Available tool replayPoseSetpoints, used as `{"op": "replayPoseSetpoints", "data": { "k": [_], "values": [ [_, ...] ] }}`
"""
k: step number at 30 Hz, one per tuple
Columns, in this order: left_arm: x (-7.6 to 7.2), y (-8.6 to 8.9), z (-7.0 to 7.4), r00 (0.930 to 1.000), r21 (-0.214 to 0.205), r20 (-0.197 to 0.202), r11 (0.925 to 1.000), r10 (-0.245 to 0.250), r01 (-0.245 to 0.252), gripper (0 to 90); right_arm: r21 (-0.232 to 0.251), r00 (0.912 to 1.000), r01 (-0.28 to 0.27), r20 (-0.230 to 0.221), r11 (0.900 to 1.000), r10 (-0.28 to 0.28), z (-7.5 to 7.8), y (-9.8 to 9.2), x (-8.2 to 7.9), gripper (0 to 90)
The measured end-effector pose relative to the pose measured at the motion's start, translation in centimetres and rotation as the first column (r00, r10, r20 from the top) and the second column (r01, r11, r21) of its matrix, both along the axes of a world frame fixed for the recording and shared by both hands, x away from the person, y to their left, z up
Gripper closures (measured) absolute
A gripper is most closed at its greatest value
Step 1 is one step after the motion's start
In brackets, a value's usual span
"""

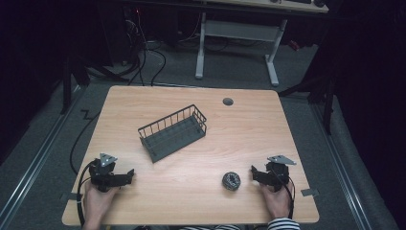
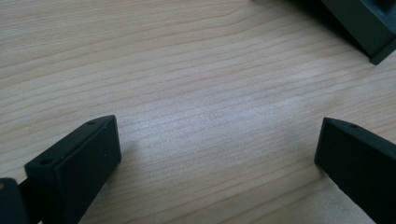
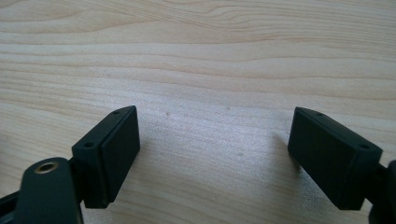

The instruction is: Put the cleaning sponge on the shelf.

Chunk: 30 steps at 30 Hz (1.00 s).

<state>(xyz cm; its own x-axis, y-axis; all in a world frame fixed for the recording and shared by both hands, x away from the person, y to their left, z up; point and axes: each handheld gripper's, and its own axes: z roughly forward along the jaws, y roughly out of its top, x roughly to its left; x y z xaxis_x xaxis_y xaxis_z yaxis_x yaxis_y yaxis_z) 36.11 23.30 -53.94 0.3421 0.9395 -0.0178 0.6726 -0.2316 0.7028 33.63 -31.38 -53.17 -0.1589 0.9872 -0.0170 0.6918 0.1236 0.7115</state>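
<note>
While both claws gape | basket [image 1: 173, 132] mid-table | scourer [image 1: 231, 180] near right claw [image 1: 254, 171]

Wire basket [image 1: 173, 132] blocks table [image 1: 249, 129] centre, steel scrubber [image 1: 231, 180] sits near right gripper [image 1: 255, 173]; rest open.

Matt wood-grain table [image 1: 191, 191]; dark wire basket [image 1: 173, 132]; metal scourer [image 1: 231, 180]
</note>
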Motion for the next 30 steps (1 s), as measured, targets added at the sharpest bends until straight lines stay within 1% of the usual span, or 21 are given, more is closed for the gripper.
{"op": "replayPoseSetpoints", "data": {
  "k": [1,4,7,14,19,21,22,23,24,27,28,30],
  "values": [
    [0.0,-0.1,0.0,1.0000,0.002,0.000,1.0000,0.007,-0.007,0.7,0.001,1.0000,0.001,0.000,1.0000,-0.001,0.0,0.0,0.0,17.5],
    [0.1,0.0,0.0,1.0000,0.002,-0.002,1.0000,-0.001,0.001,0.7,0.002,1.0000,0.004,0.001,1.0000,-0.004,0.0,0.0,0.0,18.1],
    [0.1,0.0,0.0,1.0000,0.002,0.000,1.0000,0.005,-0.005,1.3,0.001,1.0000,0.006,0.003,1.0000,-0.006,0.0,0.0,0.0,18.7],
    [0.0,0.0,0.1,0.9998,-0.010,0.016,0.9999,0.012,-0.012,8.2,-0.002,1.0000,0.003,0.008,1.0000,-0.003,0.0,0.1,-0.1,20.8],
    [0.0,0.2,0.3,0.9998,-0.051,0.017,0.9987,-0.006,0.007,12.1,-0.001,1.0000,0.006,0.007,1.0000,-0.006,0.0,0.1,-0.1,21.9],
    [-0.1,0.2,0.4,0.9997,-0.046,0.020,0.9989,-0.011,0.012,13.9,-0.001,1.0000,0.006,0.008,1.0000,-0.006,0.0,0.1,-0.1,22.0],
    [-0.1,0.2,0.5,0.9997,-0.068,0.018,0.9975,-0.020,0.021,14.5,-0.001,0.9999,0.006,0.008,1.0000,-0.006,0.0,0.1,-0.1,22.4],
    [-0.1,0.2,0.5,0.9997,-0.068,0.018,0.9975,-0.020,0.021,14.8,-0.001,0.9999,0.006,0.008,1.0000,-0.006,0.0,0.1,-0.1,22.4],
    [-0.1,0.1,0.8,0.9993,-0.083,0.021,0.9960,-0.031,0.033,15.2,-0.001,1.0000,0.005,0.008,1.0000,-0.005,0.0,0.1,-0.1,22.4],
    [0.0,-0.1,1.1,0.9988,-0.091,0.022,0.9948,-0.044,0.046,15.5,0.002,0.9999,0.001,0.011,1.0000,-0.001,0.0,0.1,-0.1,23.0],
    [0.0,-0.3,1.5,0.9979,-0.094,0.034,0.9939,-0.055,0.058,15.6,0.001,0.9999,0.001,0.012,1.0000,-0.001,0.0,0.1,-0.1,23.2],
    [0.0,-0.4,1.8,0.9976,-0.101,0.035,0.9929,-0.060,0.064,15.9,0.001,0.9999,0.001,0.011,1.0000,-0.001,0.0,0.1,-0.1,23.4]
  ]
}}
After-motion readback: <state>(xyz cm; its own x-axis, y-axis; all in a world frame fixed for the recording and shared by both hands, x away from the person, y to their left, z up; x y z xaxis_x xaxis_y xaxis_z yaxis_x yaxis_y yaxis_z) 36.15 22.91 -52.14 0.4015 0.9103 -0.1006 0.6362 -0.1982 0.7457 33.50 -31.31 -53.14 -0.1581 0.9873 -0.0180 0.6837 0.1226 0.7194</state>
